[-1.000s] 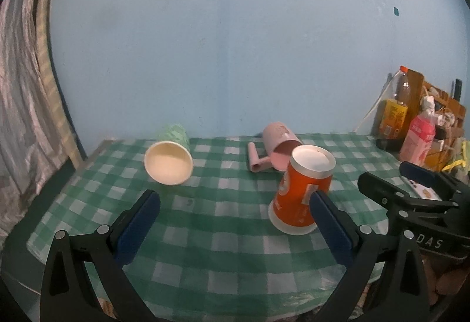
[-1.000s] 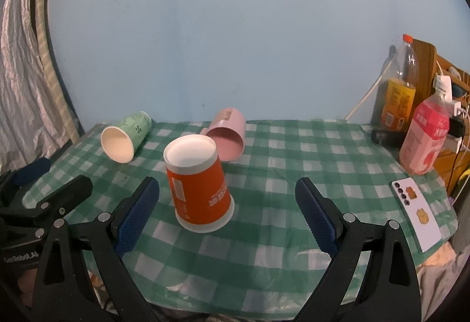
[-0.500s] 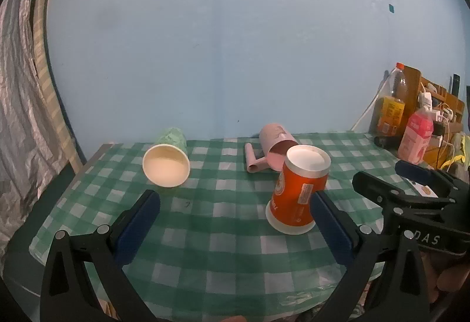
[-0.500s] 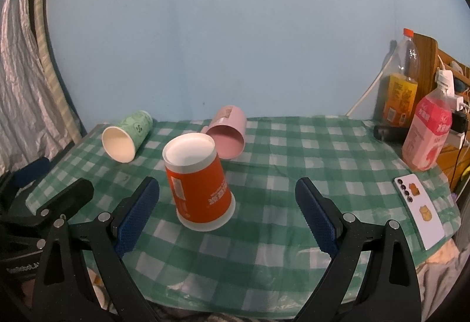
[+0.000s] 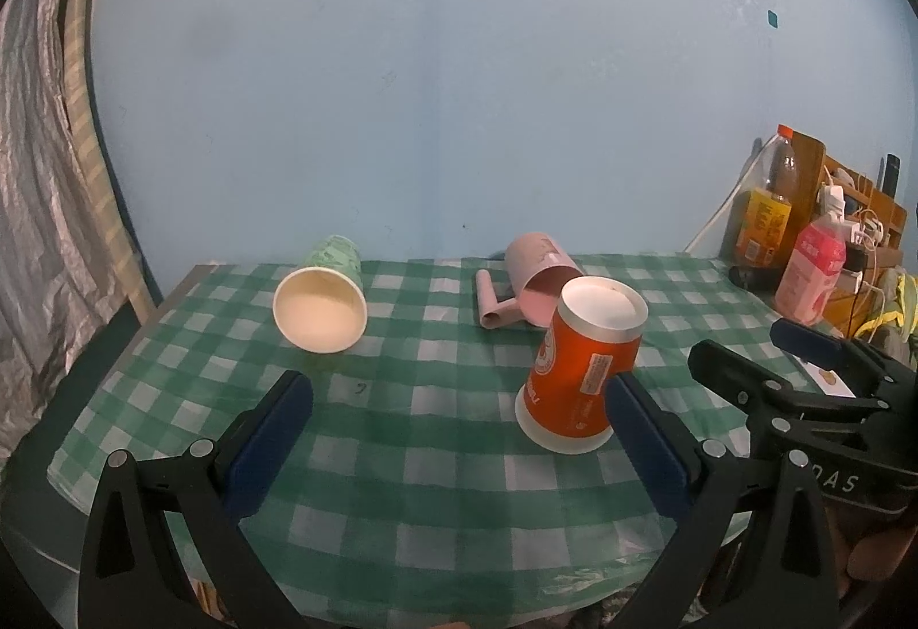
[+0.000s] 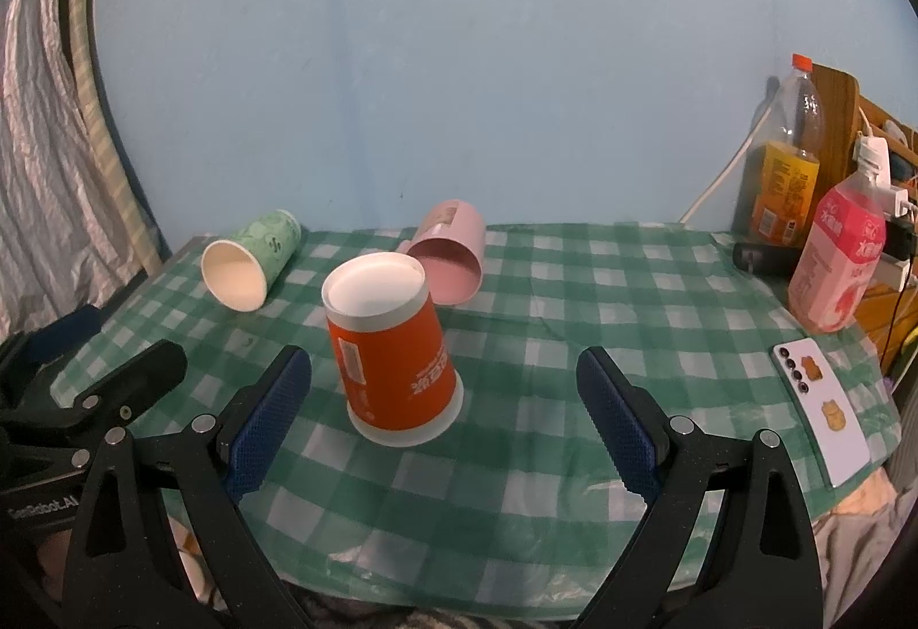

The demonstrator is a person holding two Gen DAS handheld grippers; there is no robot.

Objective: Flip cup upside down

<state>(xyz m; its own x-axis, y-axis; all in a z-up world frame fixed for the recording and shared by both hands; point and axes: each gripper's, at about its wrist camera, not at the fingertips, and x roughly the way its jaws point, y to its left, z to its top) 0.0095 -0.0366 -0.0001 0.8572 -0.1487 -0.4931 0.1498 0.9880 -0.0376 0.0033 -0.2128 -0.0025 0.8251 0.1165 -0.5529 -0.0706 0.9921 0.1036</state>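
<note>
An orange cup (image 6: 396, 348) stands upside down on the green checked table (image 6: 574, 457). The left gripper (image 5: 459, 399) and right gripper (image 6: 442, 376) both gape wide, holding nothing, near it.

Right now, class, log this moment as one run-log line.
orange cup: upside down on table | green cup, pink mug: on sides | left gripper, right gripper: open, empty

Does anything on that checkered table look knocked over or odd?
Yes. The green paper cup and the pink mug both lie on their sides, mouths open toward the cameras. The orange cup stands mouth-down. Nothing looks spilled.
</note>
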